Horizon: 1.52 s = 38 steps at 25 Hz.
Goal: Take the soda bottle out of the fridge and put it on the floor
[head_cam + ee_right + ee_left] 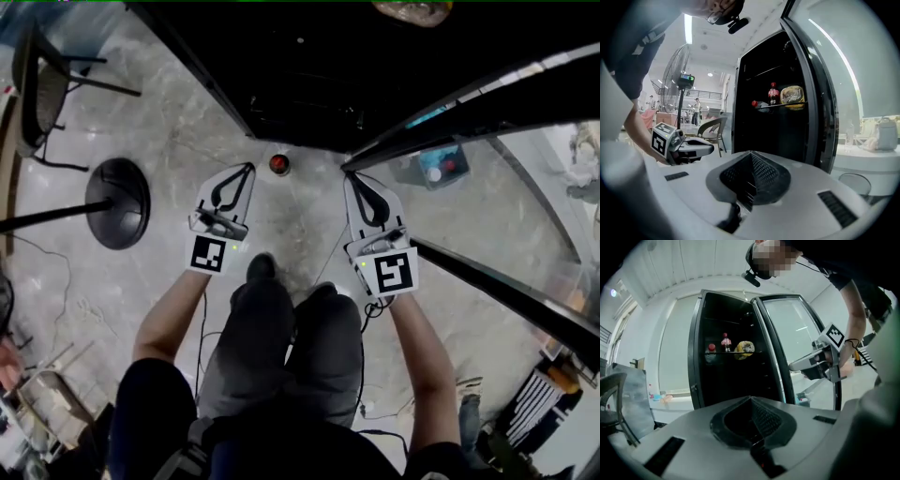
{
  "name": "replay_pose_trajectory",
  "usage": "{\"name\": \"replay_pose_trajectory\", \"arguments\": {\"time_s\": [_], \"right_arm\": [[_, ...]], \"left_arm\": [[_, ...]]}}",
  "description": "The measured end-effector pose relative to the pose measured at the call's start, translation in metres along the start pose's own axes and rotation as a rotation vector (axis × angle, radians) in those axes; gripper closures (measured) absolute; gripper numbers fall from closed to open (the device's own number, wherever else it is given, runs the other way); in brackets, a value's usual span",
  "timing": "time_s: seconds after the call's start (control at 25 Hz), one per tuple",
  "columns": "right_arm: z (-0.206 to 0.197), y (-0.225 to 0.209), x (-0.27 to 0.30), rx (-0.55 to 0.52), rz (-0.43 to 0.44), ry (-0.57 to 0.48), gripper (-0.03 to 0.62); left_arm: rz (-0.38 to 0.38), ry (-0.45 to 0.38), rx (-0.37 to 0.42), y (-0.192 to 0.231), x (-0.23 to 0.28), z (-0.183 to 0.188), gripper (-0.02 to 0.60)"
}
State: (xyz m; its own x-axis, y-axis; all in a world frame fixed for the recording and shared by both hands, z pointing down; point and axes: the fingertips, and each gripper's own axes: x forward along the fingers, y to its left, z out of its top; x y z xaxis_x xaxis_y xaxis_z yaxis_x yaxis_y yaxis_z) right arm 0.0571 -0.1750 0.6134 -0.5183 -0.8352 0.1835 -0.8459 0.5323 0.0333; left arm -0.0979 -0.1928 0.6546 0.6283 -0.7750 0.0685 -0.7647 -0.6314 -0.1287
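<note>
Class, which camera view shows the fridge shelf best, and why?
Right gripper view: the shelf and its bottles look largest there. The left gripper view shows them too, smaller. The head view shows only the fridge, its inside dark, no shelf.

Left tool [246, 172], right tool [351, 180]: jaws together, empty, side by side.

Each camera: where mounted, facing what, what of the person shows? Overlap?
Head view: on the head, facing steeply down at the grey floor; legs, forearms, left gripper and right gripper.
Left gripper view: on the left gripper, facing the open black fridge; its shut jaws, the person's right arm.
Right gripper view: on the right gripper, facing the same fridge; its shut jaws, the left forearm.
Shared: both gripper views see the fridge shelf and the opposite gripper.
</note>
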Motion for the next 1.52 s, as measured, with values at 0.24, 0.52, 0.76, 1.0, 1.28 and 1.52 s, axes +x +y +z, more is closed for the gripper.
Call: {"name": "replay_pose_trajectory", "arguments": {"time_s": [0.24, 0.52, 0.76, 1.0, 1.28, 1.52], "right_arm": [[0.102, 0.010, -0.033, 0.021, -0.039, -0.016, 0.576], [0.211, 0.010, -0.073, 0.036, -0.077, -0.023, 0.576], [0.275, 0.006, -0.105, 0.045, -0.093, -0.019, 0.576], [0.364, 0.005, -0.138, 0.063, -0.134, -0.050, 0.576], [0.449, 0.005, -0.183, 0.061, -0.172, -0.070, 0.576], [0.489, 0.002, -0.207, 0.053, -0.195, -0.085, 0.576]], "left_arm": [[0.037, 0.007, -0.001, 0.011, -0.021, 0.112, 0.558], [0.059, 0.004, -0.018, 0.020, -0.039, 0.236, 0.558], [0.060, 0.033, 0.008, 0.020, -0.045, 0.308, 0.558], [0.055, 0.004, -0.010, 0.023, -0.057, 0.403, 0.558], [0.050, -0.023, -0.016, 0.016, -0.078, 0.496, 0.558], [0.052, -0.063, -0.008, 0.014, -0.085, 0.548, 0.558]]}}
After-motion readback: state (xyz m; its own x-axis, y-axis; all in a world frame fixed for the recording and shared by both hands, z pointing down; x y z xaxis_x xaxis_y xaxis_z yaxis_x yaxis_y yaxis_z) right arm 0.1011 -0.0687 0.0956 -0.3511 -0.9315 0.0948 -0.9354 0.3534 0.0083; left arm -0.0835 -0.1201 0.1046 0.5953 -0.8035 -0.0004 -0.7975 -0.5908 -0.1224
